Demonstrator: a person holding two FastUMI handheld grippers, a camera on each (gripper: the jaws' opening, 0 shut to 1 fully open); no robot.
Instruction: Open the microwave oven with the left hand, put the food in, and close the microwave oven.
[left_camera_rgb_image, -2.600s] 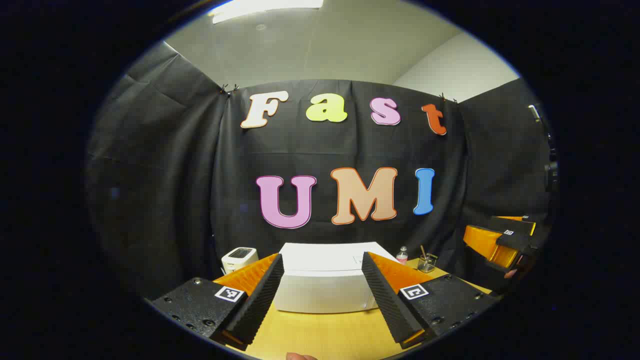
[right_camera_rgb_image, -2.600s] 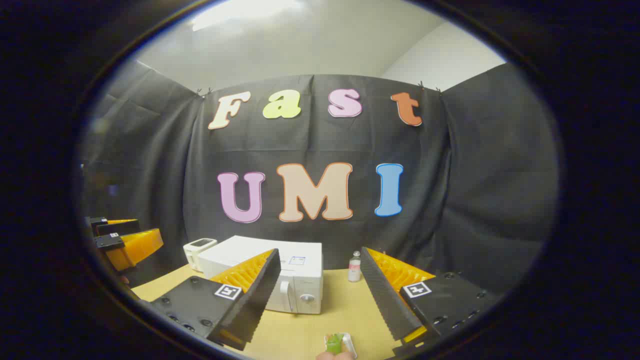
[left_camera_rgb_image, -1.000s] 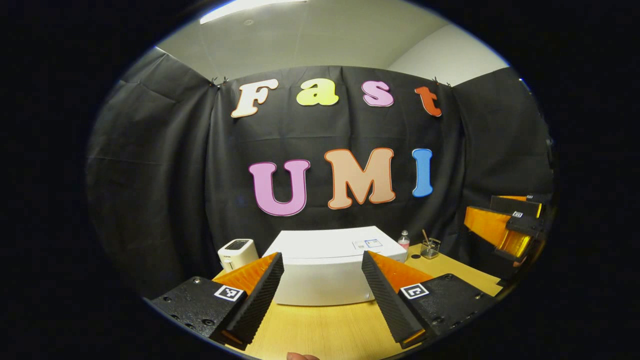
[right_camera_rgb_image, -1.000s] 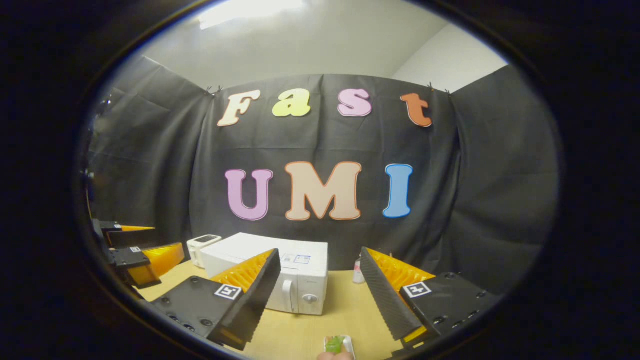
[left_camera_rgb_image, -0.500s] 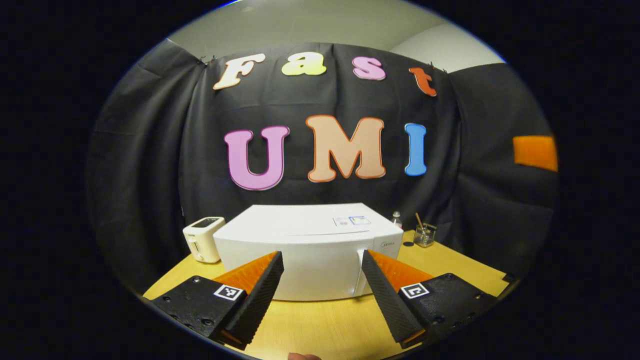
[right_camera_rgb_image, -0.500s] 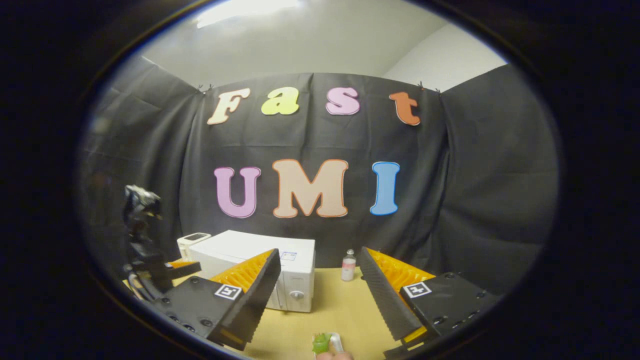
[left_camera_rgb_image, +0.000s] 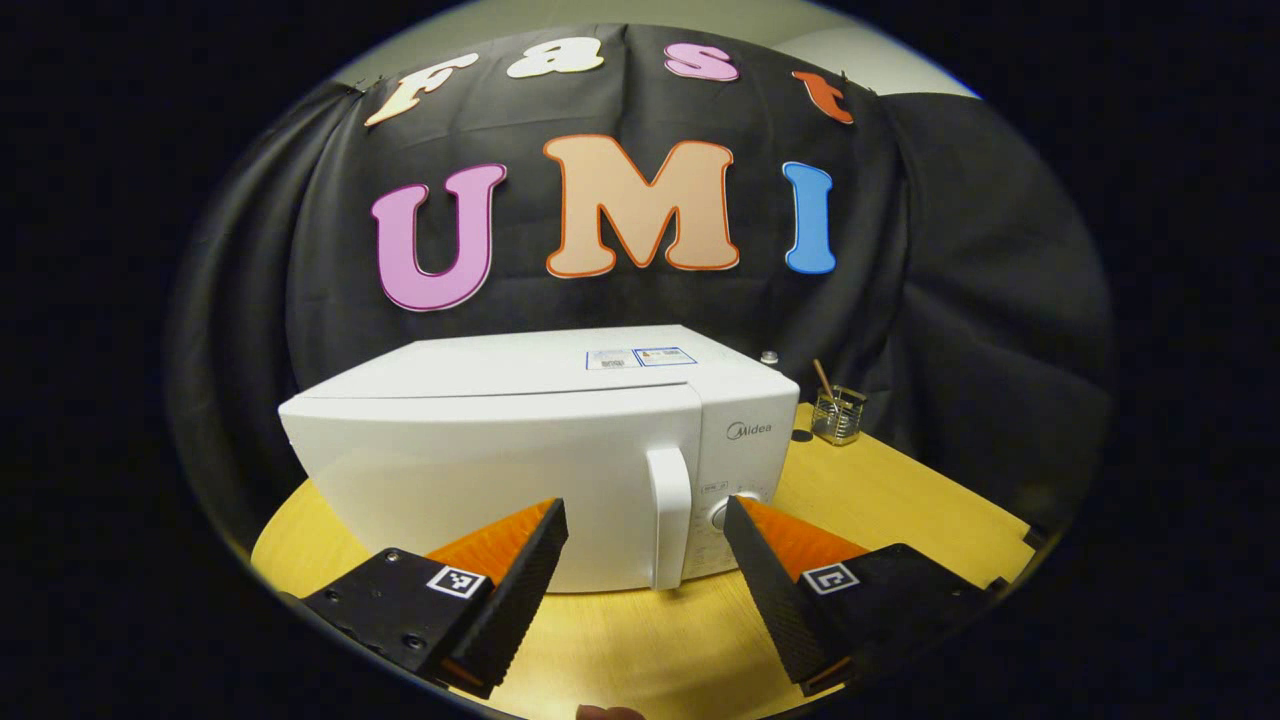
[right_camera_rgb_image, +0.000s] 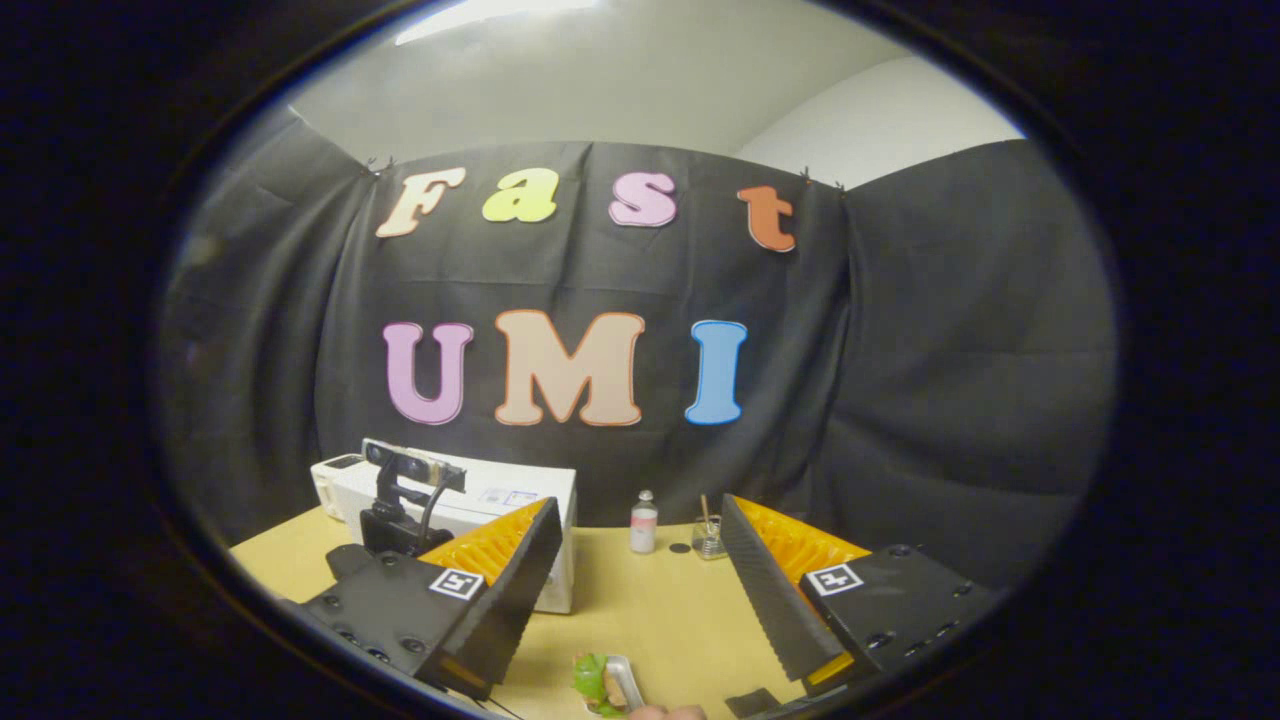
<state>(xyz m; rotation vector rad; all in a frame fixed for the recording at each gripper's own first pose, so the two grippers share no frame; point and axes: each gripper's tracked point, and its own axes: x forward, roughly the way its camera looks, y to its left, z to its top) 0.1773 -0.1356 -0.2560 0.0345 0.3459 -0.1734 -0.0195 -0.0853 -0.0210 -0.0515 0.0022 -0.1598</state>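
Microwave (left_camera_rgb_image: 520, 450) handle (left_camera_rgb_image: 670, 515) between spread left claw (left_camera_rgb_image: 645, 580) fingers (untouched); right claw (right_camera_rgb_image: 640, 590) wide, empty.

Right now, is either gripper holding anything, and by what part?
Nothing is held. The left gripper is open before the microwave handle; the right gripper is open too.

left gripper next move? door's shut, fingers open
Probably ease the left gripper forward until its open fingers straddle the door handle, then close. The microwave door is shut, the handle sits between the fingers but beyond them, untouched. The food waits by the right gripper.
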